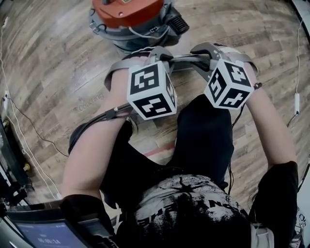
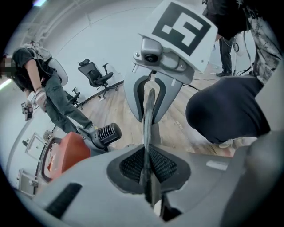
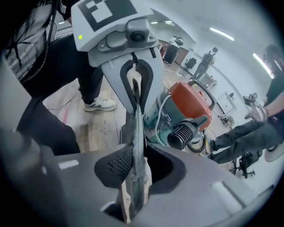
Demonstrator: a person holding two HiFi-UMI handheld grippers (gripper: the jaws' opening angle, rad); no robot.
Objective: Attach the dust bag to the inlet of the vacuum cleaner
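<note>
The dust bag (image 1: pixel 186 59) is a thin flat piece with a grey edge and brown paper, stretched between both grippers over the person's knees. My left gripper (image 1: pixel 156 55) is shut on one end; edge-on, the bag (image 2: pixel 147 128) runs from my left gripper's pads (image 2: pixel 148 173) to the right gripper (image 2: pixel 153 86) opposite. My right gripper (image 3: pixel 135 173) is shut on the other end of the bag (image 3: pixel 136 146), facing the left gripper (image 3: pixel 135 84). The orange-topped vacuum cleaner (image 1: pixel 128 14) stands on the floor just beyond them, its black ribbed nozzle (image 3: pixel 182 133) pointing this way.
The person sits or crouches, dark-trousered knees (image 1: pixel 203 131) under the grippers and a white shoe (image 3: pixel 100 104) on the wooden floor. Cables (image 1: pixel 29 126) trail at the left by a screen (image 1: pixel 43 232). Other people (image 2: pixel 49 97) and office chairs (image 2: pixel 95 73) stand farther off.
</note>
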